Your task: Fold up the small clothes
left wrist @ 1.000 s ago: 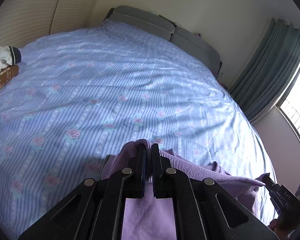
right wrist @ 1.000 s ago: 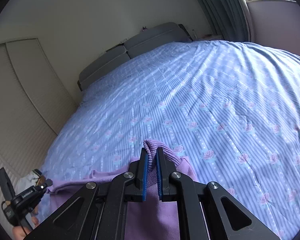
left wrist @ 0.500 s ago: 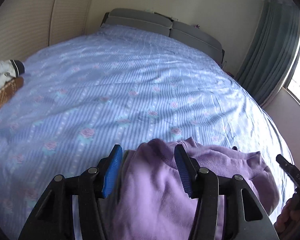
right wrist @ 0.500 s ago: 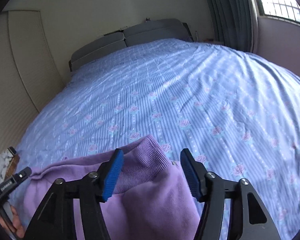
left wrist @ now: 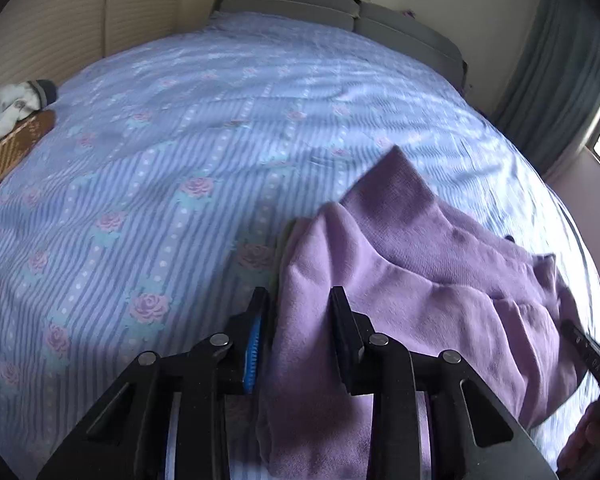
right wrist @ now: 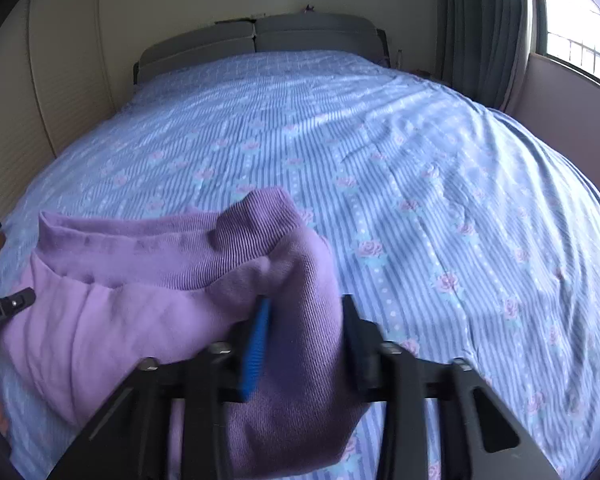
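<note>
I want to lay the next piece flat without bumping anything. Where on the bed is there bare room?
Most of the bedspread is bare: the whole stretch from the purple garment up to the grey headboard, and the curtain side. Crowded spots: the near edge, under the garment and both grippers, and the wall-side edge where a white garment and brown woven thing lie.

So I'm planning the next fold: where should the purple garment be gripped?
Probably at the two ends of the ribbed band, one gripper each. On the purple garment it lies as a thick raised edge facing the headboard, so come from above with jaws astride that edge.
</note>
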`<act>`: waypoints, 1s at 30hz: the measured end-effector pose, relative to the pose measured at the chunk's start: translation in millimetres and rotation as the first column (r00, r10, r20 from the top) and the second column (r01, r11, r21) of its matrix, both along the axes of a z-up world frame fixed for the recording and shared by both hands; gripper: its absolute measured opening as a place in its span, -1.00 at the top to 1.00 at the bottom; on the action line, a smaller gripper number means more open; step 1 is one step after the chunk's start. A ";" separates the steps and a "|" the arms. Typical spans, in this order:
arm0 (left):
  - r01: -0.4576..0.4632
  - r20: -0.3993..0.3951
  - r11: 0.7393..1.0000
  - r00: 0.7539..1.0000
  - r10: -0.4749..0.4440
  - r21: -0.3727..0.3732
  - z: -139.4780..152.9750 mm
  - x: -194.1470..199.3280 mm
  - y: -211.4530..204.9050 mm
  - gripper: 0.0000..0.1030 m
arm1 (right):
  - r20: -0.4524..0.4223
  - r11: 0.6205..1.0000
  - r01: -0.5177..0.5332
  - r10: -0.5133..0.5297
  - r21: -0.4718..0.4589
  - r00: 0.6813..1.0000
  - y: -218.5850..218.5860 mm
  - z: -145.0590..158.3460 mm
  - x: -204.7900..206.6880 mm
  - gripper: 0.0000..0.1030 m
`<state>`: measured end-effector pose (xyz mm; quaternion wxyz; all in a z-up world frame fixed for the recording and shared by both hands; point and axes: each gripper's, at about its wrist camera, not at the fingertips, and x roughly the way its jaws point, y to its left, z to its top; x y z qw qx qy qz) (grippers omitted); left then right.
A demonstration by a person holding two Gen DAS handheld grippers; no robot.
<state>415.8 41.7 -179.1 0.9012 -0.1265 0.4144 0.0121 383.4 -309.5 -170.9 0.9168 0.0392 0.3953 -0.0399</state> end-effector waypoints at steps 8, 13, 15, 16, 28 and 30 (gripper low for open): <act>-0.042 0.023 0.997 0.999 0.041 0.057 5.6 -9.9 -7.8 0.24 | -0.016 0.998 0.044 -0.045 -0.045 0.999 1.8 -5.7 0.1 0.50; 0.035 0.149 0.996 0.988 -0.046 0.077 46.3 -14.4 -32.8 -0.04 | 0.133 0.999 -0.026 0.028 -0.023 0.991 21.1 28.1 -9.0 -0.17; 0.127 0.184 0.990 0.973 -0.136 0.058 53.9 -6.3 -49.5 -0.21 | 0.141 0.997 -0.073 0.075 -0.018 0.987 32.2 31.5 0.0 -0.23; 0.171 0.183 0.984 0.967 -0.177 0.047 53.9 -0.3 -56.9 -0.21 | 0.129 0.996 -0.090 0.092 -0.024 0.987 37.8 30.9 7.0 -0.23; 0.172 -0.025 0.983 0.985 -0.173 -0.058 -5.8 76.6 -37.6 0.40 | -0.086 0.994 -0.107 0.107 -0.004 0.991 47.0 -11.2 75.3 -0.25; 0.147 -0.029 0.985 0.988 -0.151 -0.091 -7.9 80.7 -28.6 0.40 | -0.098 0.994 -0.109 0.107 -0.009 0.989 49.5 -13.0 82.5 -0.35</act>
